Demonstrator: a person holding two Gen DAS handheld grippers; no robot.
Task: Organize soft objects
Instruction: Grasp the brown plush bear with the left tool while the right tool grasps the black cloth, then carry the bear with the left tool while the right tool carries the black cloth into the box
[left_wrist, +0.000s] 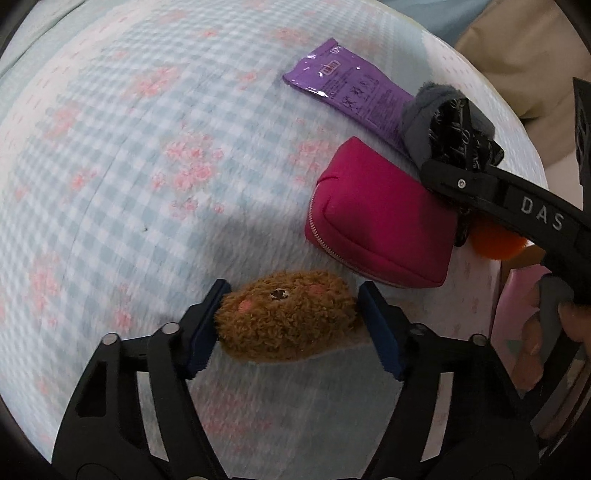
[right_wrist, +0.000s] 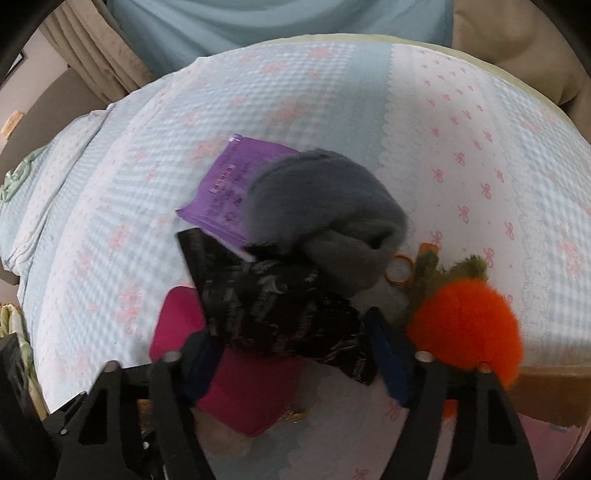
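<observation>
Across the whole scene spreads a bed cover (left_wrist: 155, 155), checked blue with pink flowers; its left and far stretches lie bare, which is the open room for setting things down. Its right side ends at a scalloped border, with a cardboard edge (right_wrist: 546, 391) just past the near right corner, so anything put there could slip off.

Toward the right sit the gathered items, seemingly grouped on purpose: a magenta zip pouch (left_wrist: 380, 218) near, and a purple packet (left_wrist: 351, 92) beyond it, close but apart.

Over them the right gripper (right_wrist: 295, 314) carries a grey fleece bundle wrapped with black patterned fabric (right_wrist: 325, 206), jaws closed on the dark part, held above the packet and pouch, probably on its way to join the group. An orange fluffy toy (right_wrist: 465, 321) with green leaves lies just right of it, close to the bed's edge.

Nearest, the left gripper (left_wrist: 288, 314) has its jaws set around a brown plush toy (left_wrist: 284, 314). The left pad presses its fur; on the right a slim gap shows, so I judge the grip only partly closed.
</observation>
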